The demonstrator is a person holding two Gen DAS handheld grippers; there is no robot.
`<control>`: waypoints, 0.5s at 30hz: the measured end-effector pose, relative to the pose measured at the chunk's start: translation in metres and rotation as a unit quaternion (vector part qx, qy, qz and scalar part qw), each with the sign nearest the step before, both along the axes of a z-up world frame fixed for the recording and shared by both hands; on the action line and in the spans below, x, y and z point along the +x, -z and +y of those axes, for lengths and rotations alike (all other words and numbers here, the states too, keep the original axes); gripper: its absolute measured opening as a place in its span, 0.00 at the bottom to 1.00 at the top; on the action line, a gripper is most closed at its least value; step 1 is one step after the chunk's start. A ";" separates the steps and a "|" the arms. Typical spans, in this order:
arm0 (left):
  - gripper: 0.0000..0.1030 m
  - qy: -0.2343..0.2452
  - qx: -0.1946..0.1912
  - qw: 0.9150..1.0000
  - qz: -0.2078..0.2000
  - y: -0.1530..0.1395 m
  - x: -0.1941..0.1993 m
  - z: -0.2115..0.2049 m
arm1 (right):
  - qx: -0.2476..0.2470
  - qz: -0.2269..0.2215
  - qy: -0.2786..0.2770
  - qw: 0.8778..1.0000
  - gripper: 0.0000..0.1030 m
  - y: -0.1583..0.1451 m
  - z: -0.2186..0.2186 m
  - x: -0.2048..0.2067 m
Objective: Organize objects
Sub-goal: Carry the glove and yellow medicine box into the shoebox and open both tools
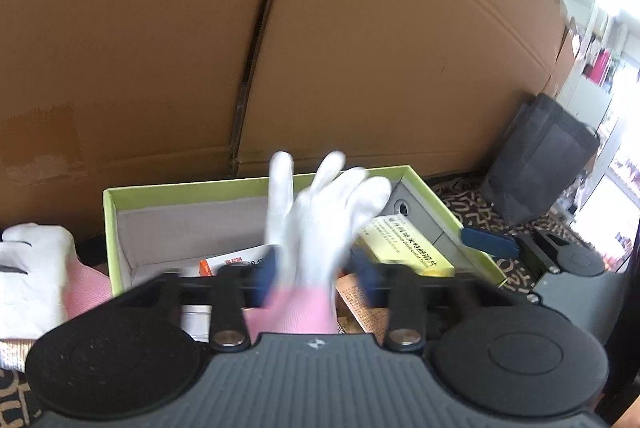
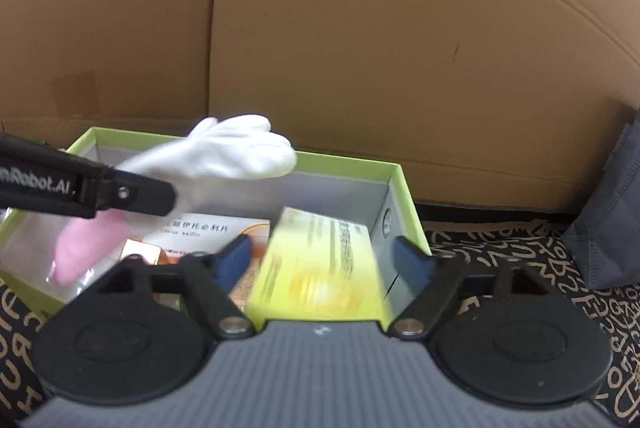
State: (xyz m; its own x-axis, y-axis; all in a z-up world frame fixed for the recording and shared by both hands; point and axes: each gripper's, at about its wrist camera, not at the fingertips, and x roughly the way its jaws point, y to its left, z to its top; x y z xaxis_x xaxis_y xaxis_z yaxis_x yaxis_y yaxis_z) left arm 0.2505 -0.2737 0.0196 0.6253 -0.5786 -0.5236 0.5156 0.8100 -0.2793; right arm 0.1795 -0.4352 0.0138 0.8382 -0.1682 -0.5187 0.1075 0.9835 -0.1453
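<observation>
An open lime-green box (image 1: 180,188) (image 2: 352,160) with a grey inside holds a white-and-orange medicine packet (image 2: 216,228) and a copper-coloured packet (image 2: 140,252). My left gripper (image 1: 316,278) is open over the box. A blurred white glove (image 1: 320,212) (image 2: 232,148) with a pink cuff hangs loose between its blue pads. My right gripper (image 2: 324,262) is open too. A blurred yellow-green medicine box (image 2: 320,268) (image 1: 408,248) sits between its pads (image 2: 412,264), inside the box's right end, with gaps on both sides. A second white glove (image 1: 32,268) shows at the far left, outside the box.
A tall cardboard wall (image 1: 360,48) (image 2: 400,48) stands right behind the green box. A dark grey bag (image 1: 540,168) (image 2: 612,228) stands at the right on a dark cloth with tan lettering (image 2: 500,260). My left gripper's black finger (image 2: 120,192) crosses the right wrist view.
</observation>
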 end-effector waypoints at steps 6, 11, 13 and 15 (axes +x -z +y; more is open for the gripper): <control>0.87 -0.026 0.025 0.999 -0.033 -0.002 -0.007 0.011 | -0.016 -0.028 -0.001 0.999 1.00 0.002 0.002 -0.019; 0.87 -0.034 0.021 0.999 -0.028 -0.003 -0.013 0.025 | -0.001 -0.038 0.008 0.999 1.00 -0.001 0.009 -0.024; 0.87 -0.035 0.022 0.999 -0.028 -0.005 -0.018 0.028 | 0.009 -0.040 0.008 0.999 1.00 -0.001 0.010 -0.027; 0.87 -0.037 0.021 0.999 -0.033 -0.008 -0.025 0.029 | 0.013 -0.042 0.008 0.999 1.00 -0.008 0.019 -0.041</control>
